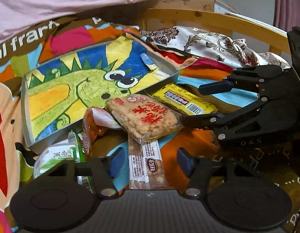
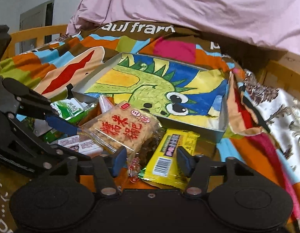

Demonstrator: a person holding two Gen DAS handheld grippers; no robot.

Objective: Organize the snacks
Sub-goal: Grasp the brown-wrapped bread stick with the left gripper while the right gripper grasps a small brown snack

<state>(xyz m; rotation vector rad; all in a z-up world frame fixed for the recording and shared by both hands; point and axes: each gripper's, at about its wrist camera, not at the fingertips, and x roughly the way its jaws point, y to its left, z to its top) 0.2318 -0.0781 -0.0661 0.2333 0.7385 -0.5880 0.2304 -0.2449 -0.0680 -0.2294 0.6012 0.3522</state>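
Reaching over a bright patchwork bedspread (image 1: 188, 149), the left gripper (image 1: 150, 161) stands with its jaws apart, the blue pads (image 1: 116, 161) on either side of a long clear-wrapped bar (image 1: 145, 165) and short of its wrapper on both sides. The bar's long axis runs straight away from the gripper along the line it points, so the jaws span the narrow width. Its far end disappears under a rice-cake packet (image 1: 144, 114) that lies across it. The right gripper (image 2: 151, 161) comes in from the other side, also with jaws apart. A yellow packet (image 2: 169, 155) lies lengthwise between and under its pads (image 2: 184, 162), with the clear corner of the rice-cake packet (image 2: 126, 128) crowding the left pad. Whether either pad presses on a wrapper cannot be told. Seen from the right wrist, the left gripper (image 2: 81, 144) is the nearer of the two to the bar, and the yellow packet belongs to the right. Beyond both, just behind the heap, sits the shallow dinosaur-printed tray (image 1: 23, 106), its near wall touching or almost touching the pile. It looks the likely place for the snacks, and any lift would have to carry forward and up over that wall. A green packet (image 1: 56, 155) lies to the left by the tray's near corner. Because the rice-cake packet rests on both targeted snacks, pulling either one could drag or tip it.
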